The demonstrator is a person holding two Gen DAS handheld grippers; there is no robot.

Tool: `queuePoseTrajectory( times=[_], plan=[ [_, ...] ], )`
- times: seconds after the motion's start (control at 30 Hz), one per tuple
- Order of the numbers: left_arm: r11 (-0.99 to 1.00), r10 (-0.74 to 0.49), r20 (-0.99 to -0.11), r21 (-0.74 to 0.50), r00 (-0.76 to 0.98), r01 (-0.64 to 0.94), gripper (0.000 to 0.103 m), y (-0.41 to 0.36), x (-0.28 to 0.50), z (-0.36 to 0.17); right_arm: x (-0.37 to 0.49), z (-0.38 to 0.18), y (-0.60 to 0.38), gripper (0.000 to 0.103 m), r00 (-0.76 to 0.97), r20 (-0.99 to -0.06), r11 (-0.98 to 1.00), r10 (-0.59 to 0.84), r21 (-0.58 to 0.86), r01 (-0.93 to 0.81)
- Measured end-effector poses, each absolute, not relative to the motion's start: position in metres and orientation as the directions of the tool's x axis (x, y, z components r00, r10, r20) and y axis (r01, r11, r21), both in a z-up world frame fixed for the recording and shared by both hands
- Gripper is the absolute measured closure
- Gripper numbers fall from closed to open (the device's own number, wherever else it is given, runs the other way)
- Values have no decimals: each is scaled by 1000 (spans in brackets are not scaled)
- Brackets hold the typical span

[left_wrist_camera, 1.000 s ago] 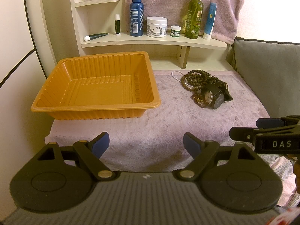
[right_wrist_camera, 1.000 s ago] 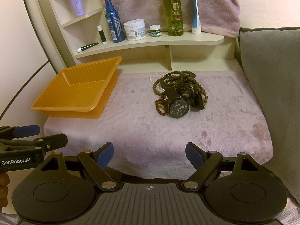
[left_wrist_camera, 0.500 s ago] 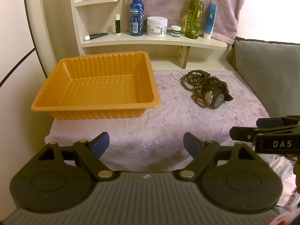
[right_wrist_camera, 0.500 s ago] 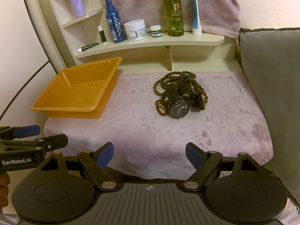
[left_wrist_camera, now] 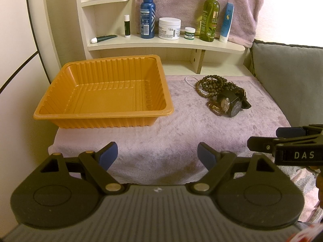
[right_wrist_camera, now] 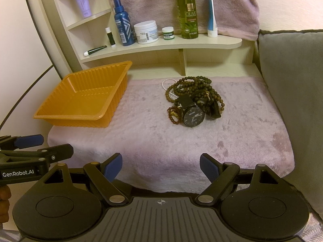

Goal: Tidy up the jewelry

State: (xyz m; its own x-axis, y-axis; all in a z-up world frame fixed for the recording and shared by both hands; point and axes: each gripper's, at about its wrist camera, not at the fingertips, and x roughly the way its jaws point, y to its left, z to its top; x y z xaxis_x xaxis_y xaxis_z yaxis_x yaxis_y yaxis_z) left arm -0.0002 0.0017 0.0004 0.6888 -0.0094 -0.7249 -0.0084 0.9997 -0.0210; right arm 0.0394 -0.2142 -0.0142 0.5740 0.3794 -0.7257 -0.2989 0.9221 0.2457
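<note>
Nothing is being held yet: the left gripper (left_wrist_camera: 155,155) is being kept spread wide and empty above the near edge of the pink plush cloth (right_wrist_camera: 153,141), and the right gripper (right_wrist_camera: 160,166) is likewise being carried with its jaws apart and nothing between them. The jewelry is being left in one tangled heap on the cloth, to the right of the orange tray (left_wrist_camera: 101,113) and well apart from it. In that heap a black watch (right_wrist_camera: 192,115) is lying face up at the near side, a brown bead necklace (right_wrist_camera: 193,84) is looped behind it, an amber bead bracelet (right_wrist_camera: 173,114) is touching the watch on the side toward the tray, and a thin white bead strand (right_wrist_camera: 164,84) is peeking out at the back. The tray is being shown bare inside.

The step in hand is judged to be the first pick, and the right gripper is the better placed for it, since the heap lies straight ahead of it. The watch is best being approached from above, with the fingers closed across its case or strap rather than over loose beads. Because the strands are interlaced, a slow lift is advised, so that dragged pieces are noticed before the tray is reached. The toiletries on the shelf (left_wrist_camera: 165,44) behind the tray are being left alone.
</note>
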Motion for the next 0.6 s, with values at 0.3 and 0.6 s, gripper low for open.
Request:
queuePoseTrajectory(
  times=[0.3,0.6],
  plan=[
    [1000,-9,-725,-21,688,-9,18,2,0,0,39,-15,-214,19,574,-726,922,379,246,-299],
    [1000,-6,-727,-22,687,-14,18,4,0,-2,40,-16,-214,19,573,-727,922,379,247,-297]
  ],
)
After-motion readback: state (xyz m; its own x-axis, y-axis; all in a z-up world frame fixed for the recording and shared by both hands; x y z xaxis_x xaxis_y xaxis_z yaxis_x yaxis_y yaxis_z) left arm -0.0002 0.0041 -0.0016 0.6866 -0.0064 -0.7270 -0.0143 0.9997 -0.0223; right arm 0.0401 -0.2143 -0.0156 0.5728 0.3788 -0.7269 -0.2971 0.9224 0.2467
